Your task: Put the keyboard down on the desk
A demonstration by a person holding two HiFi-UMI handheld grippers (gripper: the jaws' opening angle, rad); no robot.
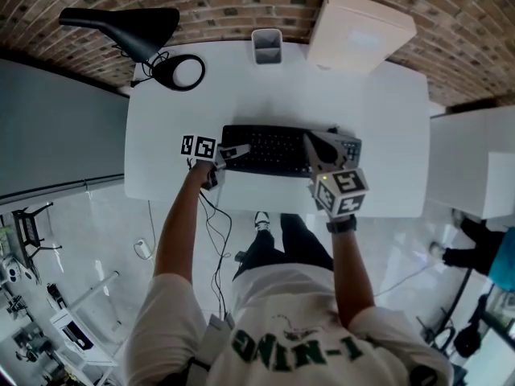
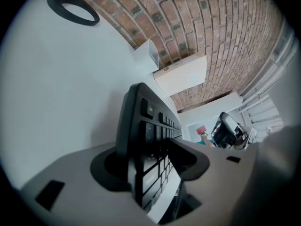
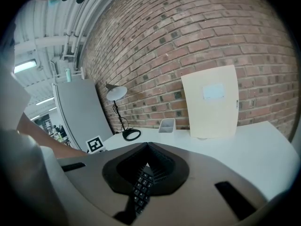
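Bracketing the keyboard end to end at the front of the desk

The keyboard [image 1: 273, 149] runs left to right across me. Its left end sits between the half-parted, slack jaws of my left gripper [image 1: 231, 152], and its right end is pinched in the narrow jaws of my right gripper [image 1: 316, 147]. It looks down on the white desk [image 1: 378, 119], or nearly so. I judge each gripper's way off is straight outward along that axis. The lamp base [image 1: 181, 72], cup [image 1: 266, 47] and box [image 1: 358, 29] stand well behind it, so nothing blocks me.

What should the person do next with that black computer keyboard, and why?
Probably open the right gripper: the black computer keyboard seems to lie on the white desk, and the left gripper stands loose around its end.
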